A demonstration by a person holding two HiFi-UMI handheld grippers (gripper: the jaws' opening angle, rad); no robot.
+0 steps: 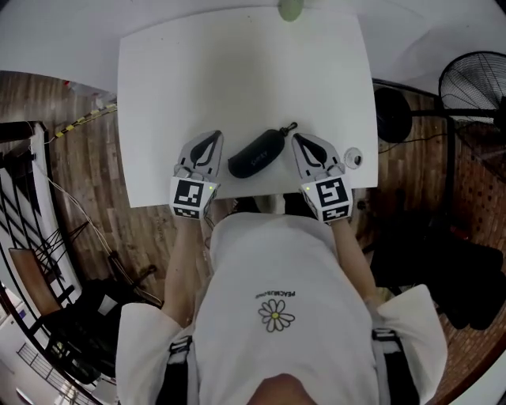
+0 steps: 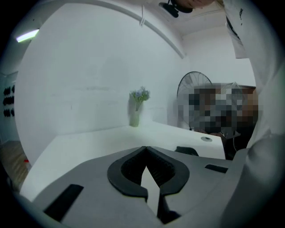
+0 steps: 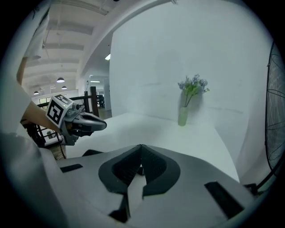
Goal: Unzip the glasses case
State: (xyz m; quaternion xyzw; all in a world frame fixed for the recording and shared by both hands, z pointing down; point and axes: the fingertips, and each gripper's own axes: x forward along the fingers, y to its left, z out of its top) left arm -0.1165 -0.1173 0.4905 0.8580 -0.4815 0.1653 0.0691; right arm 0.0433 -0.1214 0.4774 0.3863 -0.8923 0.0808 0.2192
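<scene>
The glasses case (image 1: 254, 156) is a dark, oblong shell with rounded ends. It lies flat on the white table (image 1: 237, 71), close to the near edge and about midway along it. In the head view its long axis runs from 8 o'clock to 2 o'clock. It looks closed, and a small pull tab (image 1: 289, 127) sticks out from its 2 o'clock end. Faint pale lettering on its top is too small to read.

Bare bench (image 1: 237, 79) runs from the glasses case (image 1: 257, 154) to the far edge, where only the vase (image 1: 290, 9) stands. The near edge is tight: the case lies between your left gripper (image 1: 212, 137) and right gripper (image 1: 300, 139). A small round object (image 1: 353, 158) lies just right of the right gripper. A fan (image 1: 474, 87) stands off the bench's right side.
</scene>
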